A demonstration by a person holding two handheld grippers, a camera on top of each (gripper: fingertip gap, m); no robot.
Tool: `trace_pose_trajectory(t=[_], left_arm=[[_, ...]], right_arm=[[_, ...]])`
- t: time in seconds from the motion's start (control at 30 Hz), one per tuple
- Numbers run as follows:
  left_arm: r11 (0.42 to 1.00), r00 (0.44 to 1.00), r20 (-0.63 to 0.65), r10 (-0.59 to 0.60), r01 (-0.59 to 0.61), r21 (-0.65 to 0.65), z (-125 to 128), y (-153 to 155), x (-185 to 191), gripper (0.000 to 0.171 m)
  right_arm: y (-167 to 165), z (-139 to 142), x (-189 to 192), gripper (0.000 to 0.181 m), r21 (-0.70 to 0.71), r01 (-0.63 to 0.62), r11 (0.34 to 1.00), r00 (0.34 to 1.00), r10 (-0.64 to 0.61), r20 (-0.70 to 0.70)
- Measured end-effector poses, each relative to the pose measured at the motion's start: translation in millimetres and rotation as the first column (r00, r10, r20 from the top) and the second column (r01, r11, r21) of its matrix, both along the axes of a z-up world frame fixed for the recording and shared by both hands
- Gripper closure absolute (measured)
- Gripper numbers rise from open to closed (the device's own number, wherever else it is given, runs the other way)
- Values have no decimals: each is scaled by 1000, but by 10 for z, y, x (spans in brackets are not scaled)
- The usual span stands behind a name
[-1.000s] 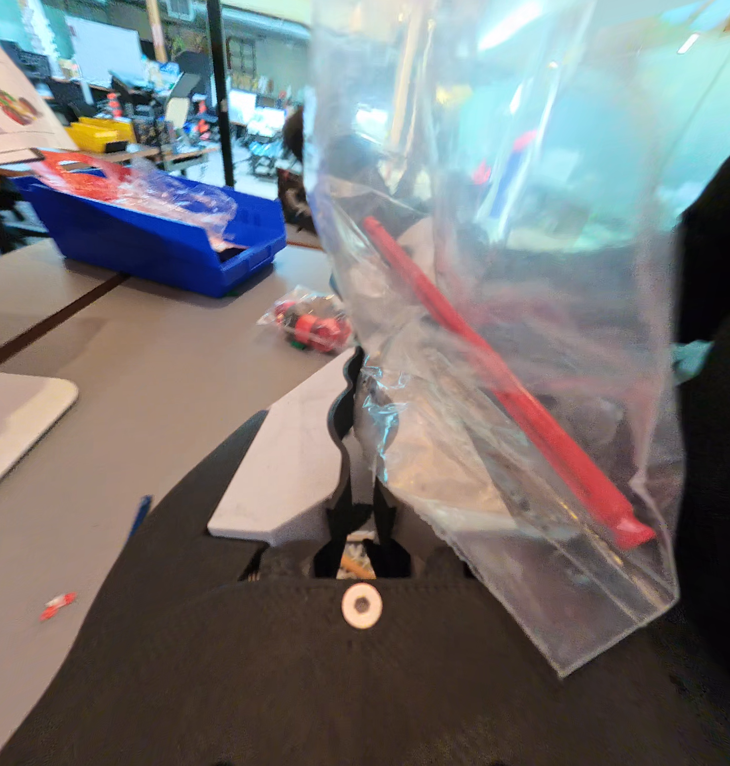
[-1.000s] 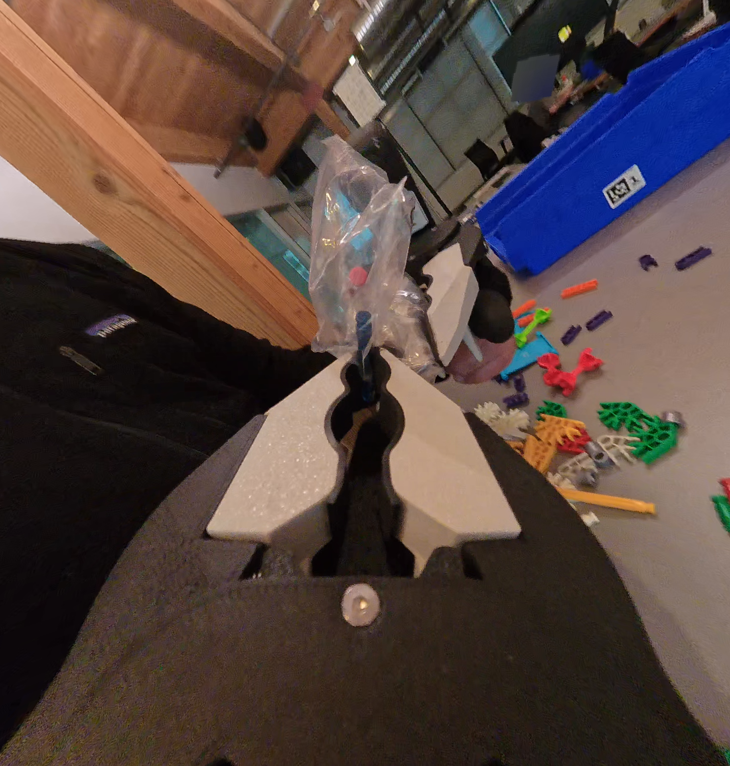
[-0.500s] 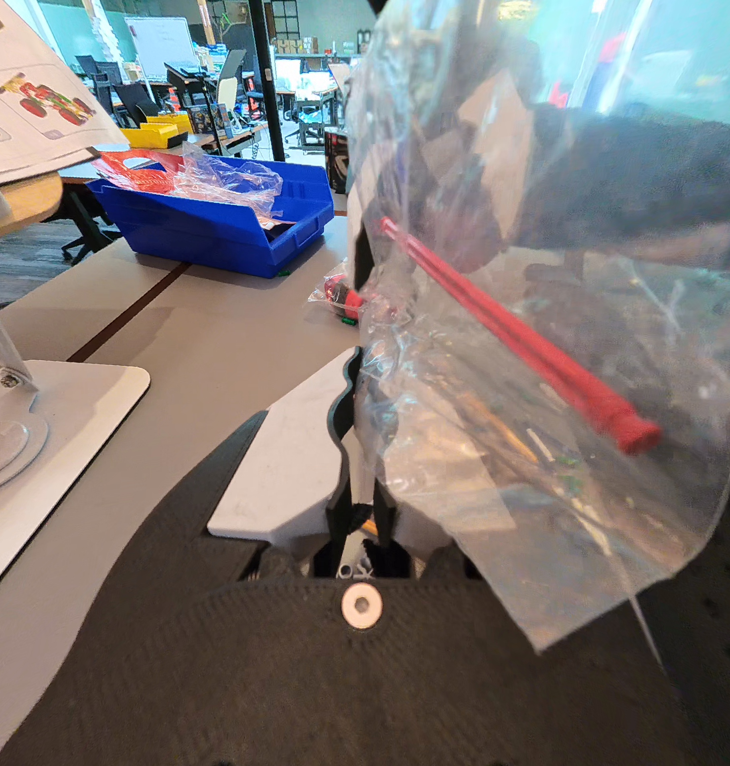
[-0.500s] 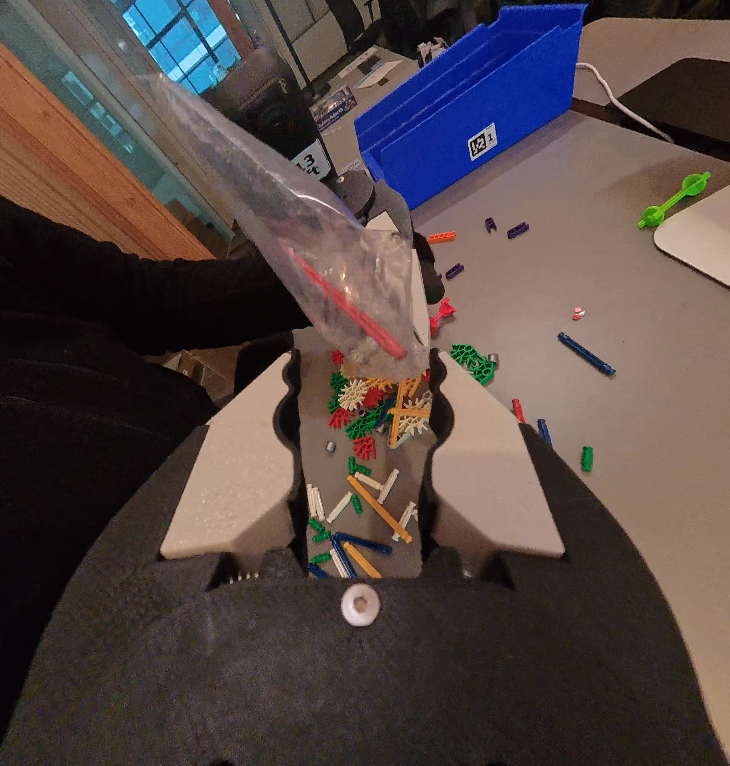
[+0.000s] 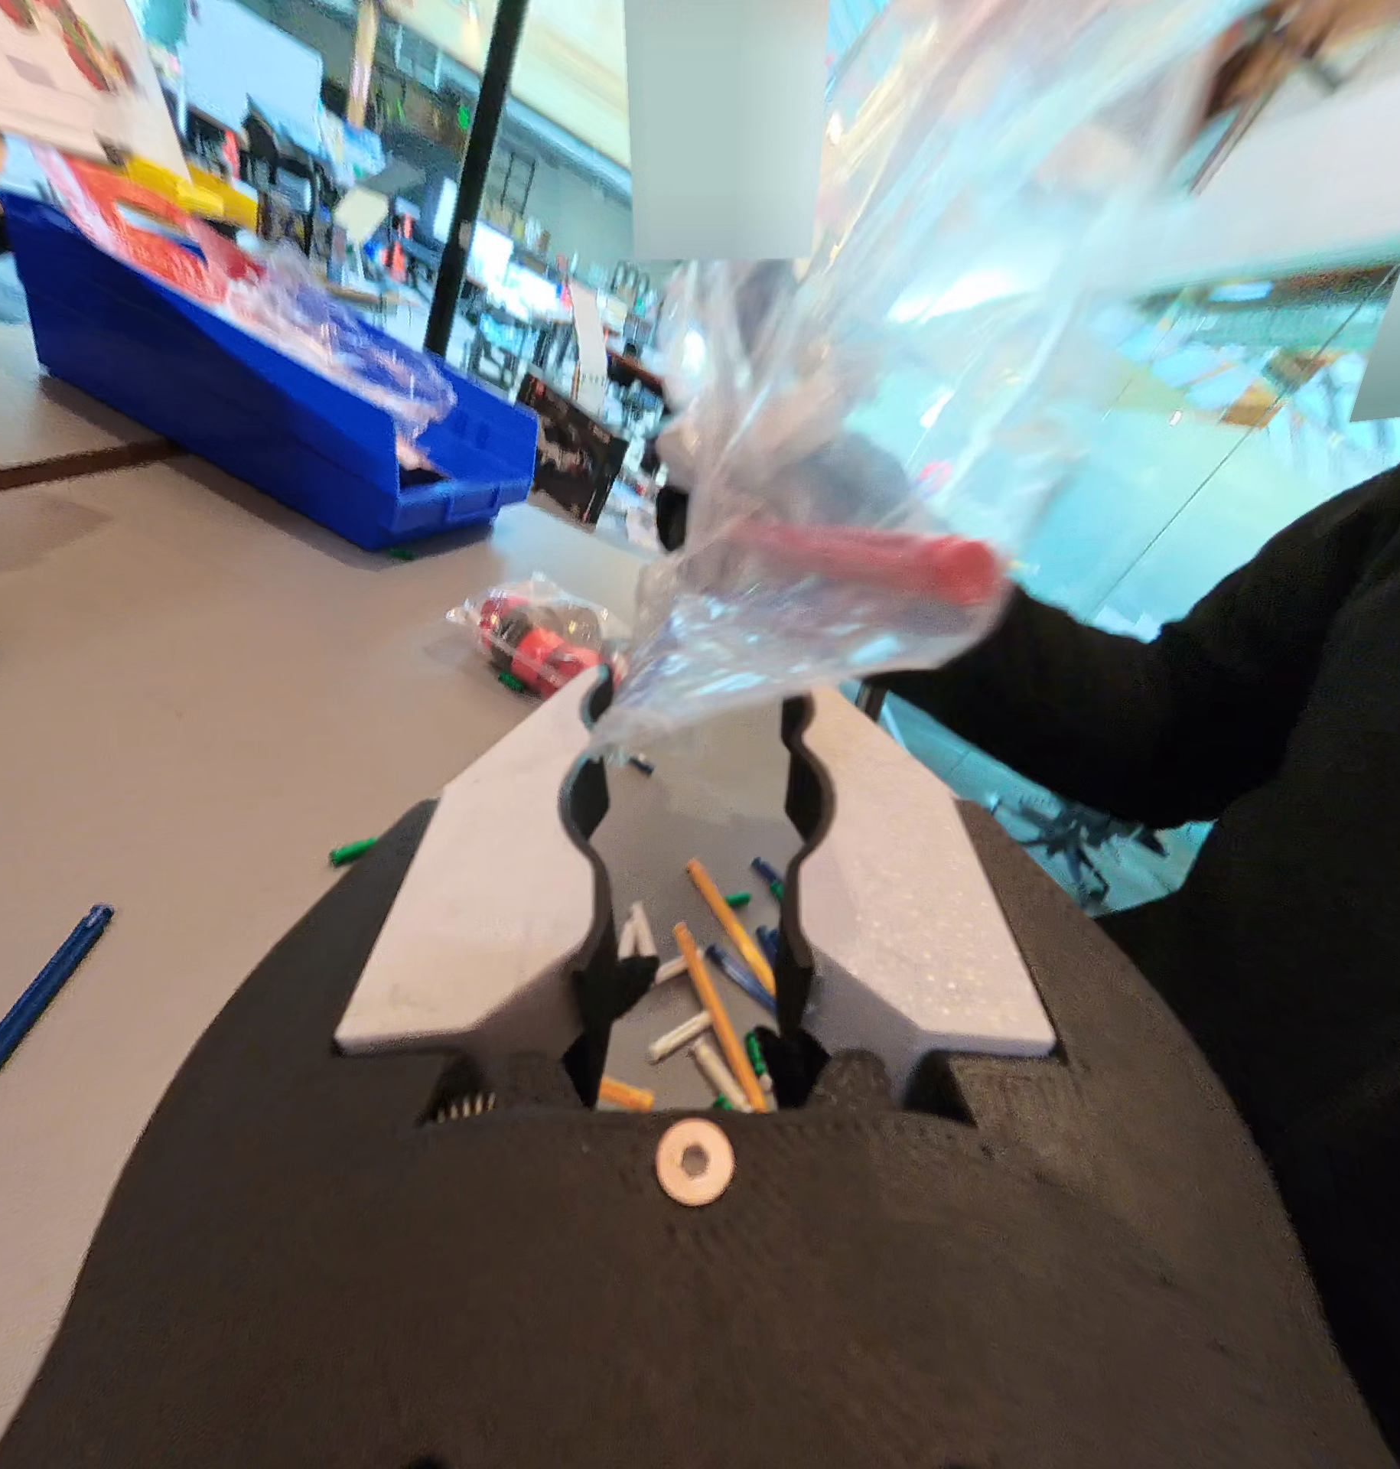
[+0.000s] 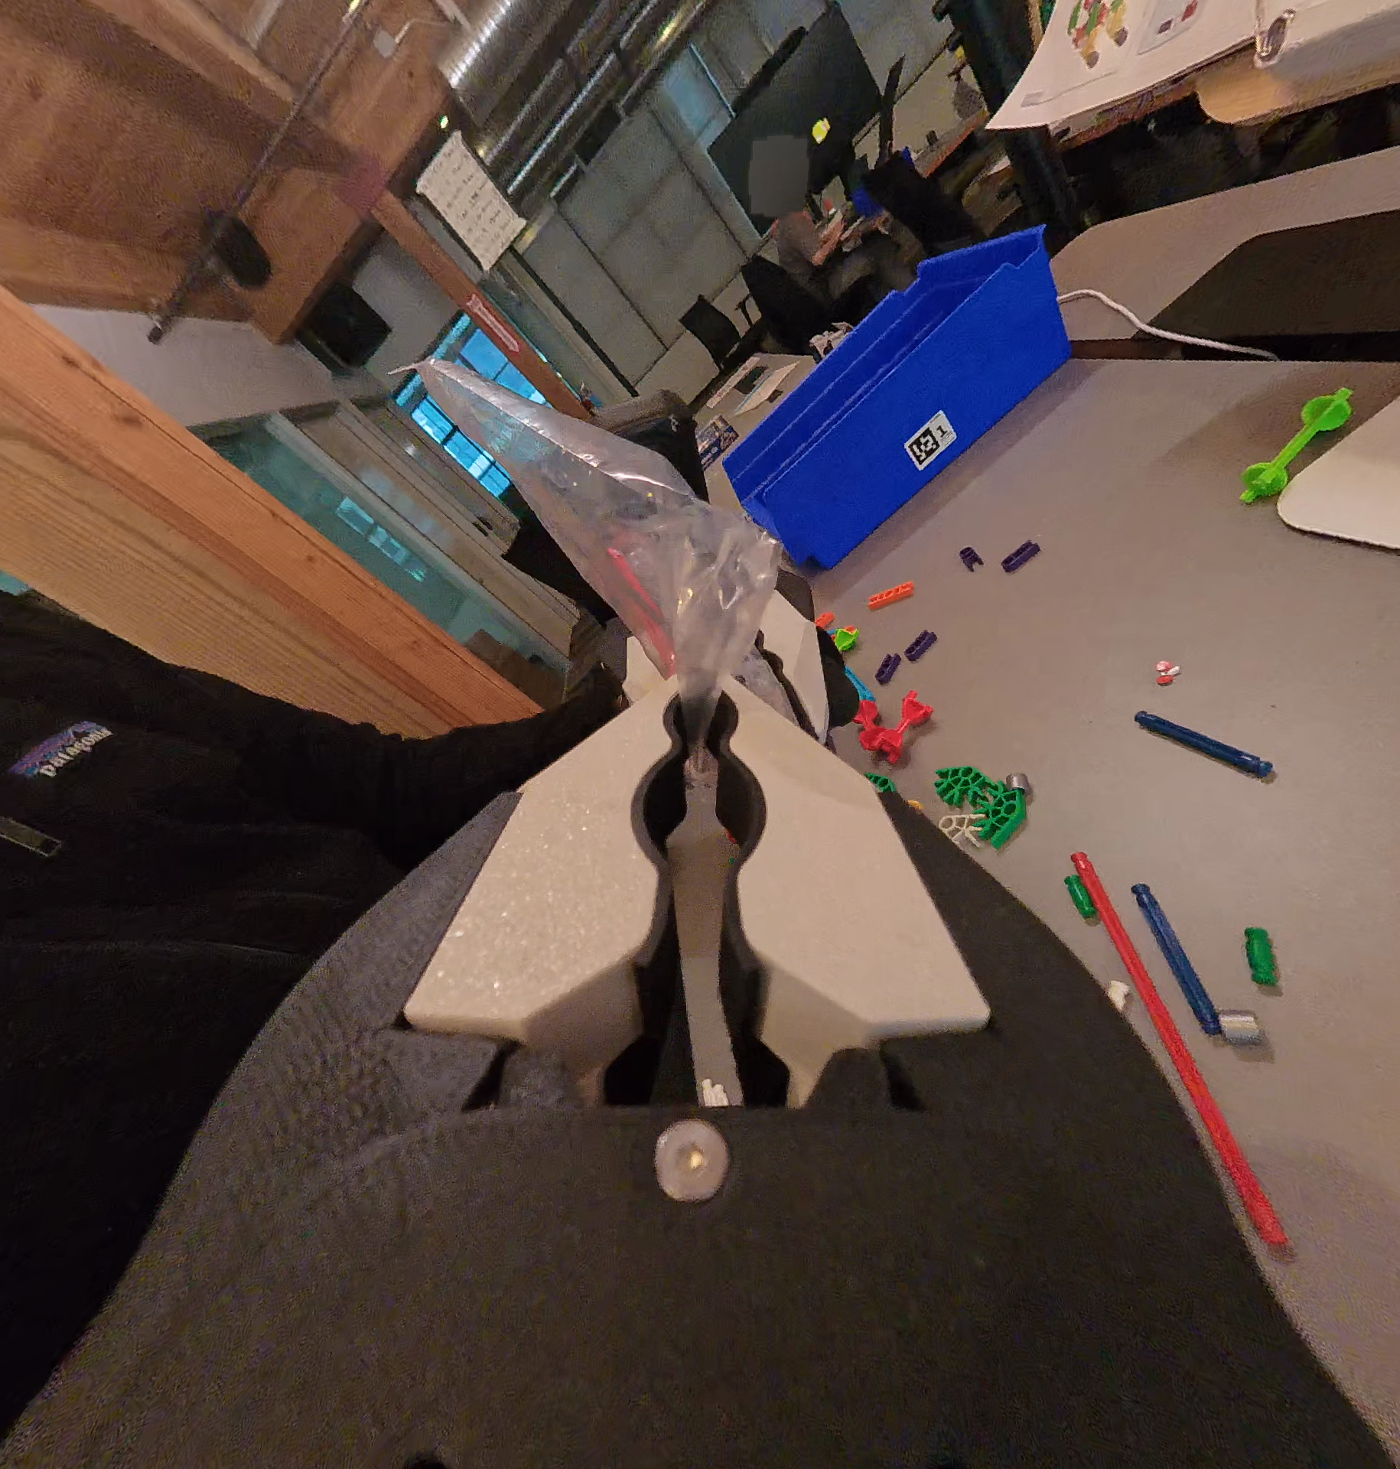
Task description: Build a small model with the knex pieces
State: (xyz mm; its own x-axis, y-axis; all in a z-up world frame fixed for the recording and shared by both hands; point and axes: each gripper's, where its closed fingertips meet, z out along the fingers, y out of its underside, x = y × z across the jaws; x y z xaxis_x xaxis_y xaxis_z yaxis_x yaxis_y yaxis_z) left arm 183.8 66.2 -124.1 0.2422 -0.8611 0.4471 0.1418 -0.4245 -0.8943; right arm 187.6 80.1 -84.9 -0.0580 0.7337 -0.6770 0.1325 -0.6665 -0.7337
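My right claw is clamped on the lower corner of a clear plastic bag, which rises from the tips toward 11 o'clock with one red rod inside. My left claw stands with its jaws apart. The bag's crumpled edge rests against the tip of the 9 o'clock finger, but nothing is gripped there. The bag hangs in the air above the table. Between the left claw's fingers I see loose yellow, white and blue sticks lying on the table. A small packet of red parts sits at 11 o'clock, and a blue bin stands farther off at 10 o'clock.
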Motion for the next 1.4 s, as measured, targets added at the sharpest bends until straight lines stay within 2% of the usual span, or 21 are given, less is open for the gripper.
trace_pose_trajectory(t=[0.1,0.23,0.47,0.53,0.6,0.7,0.77,0.87,1.1,1.17,1.27,1.33,1.4], left_arm=[[999,997,74,36,-36,3,203,-32,-48,110],[1000,977,212,28,-30,6,479,-70,-106,166],[997,935,347,77,-66,-45,695,-76,-158,170],[996,937,340,86,-89,-7,760,-88,-147,169],[994,917,385,106,-113,-5,864,-66,-220,170],[994,922,376,97,-106,2,883,-80,-201,170],[996,923,375,83,-91,3,882,-100,-143,170],[997,915,398,69,-70,-11,909,-103,-87,170],[1000,931,365,2,8,-27,866,-140,85,170],[999,947,320,3,7,-31,795,-111,114,170],[994,946,309,-93,108,-30,792,-199,220,170],[989,947,296,-127,142,-29,767,-223,312,170],[983,934,319,-162,181,-31,769,-256,406,170]], right_arm=[[-10,-53,10,181,-57,11,998,1000,-11,11],[-73,-60,-22,181,-114,-6,993,1000,4,-13],[-180,145,11,181,6,-9,1000,1000,9,-20],[-202,192,41,181,-6,-1,1000,999,1,-33],[-184,178,114,146,-33,38,999,999,-39,-30],[-305,207,169,151,-14,33,999,998,-34,-52],[-331,237,180,181,33,46,998,997,-44,-58],[-284,318,270,181,21,62,998,991,-59,-117],[-268,352,466,181,-7,45,999,991,-46,-126],[-250,352,546,181,-3,46,999,993,-46,-106],[-202,330,572,181,6,65,998,995,-64,-75],[-117,225,526,181,48,98,994,995,-98,-12],[-109,116,395,181,37,78,996,997,-78,10]])
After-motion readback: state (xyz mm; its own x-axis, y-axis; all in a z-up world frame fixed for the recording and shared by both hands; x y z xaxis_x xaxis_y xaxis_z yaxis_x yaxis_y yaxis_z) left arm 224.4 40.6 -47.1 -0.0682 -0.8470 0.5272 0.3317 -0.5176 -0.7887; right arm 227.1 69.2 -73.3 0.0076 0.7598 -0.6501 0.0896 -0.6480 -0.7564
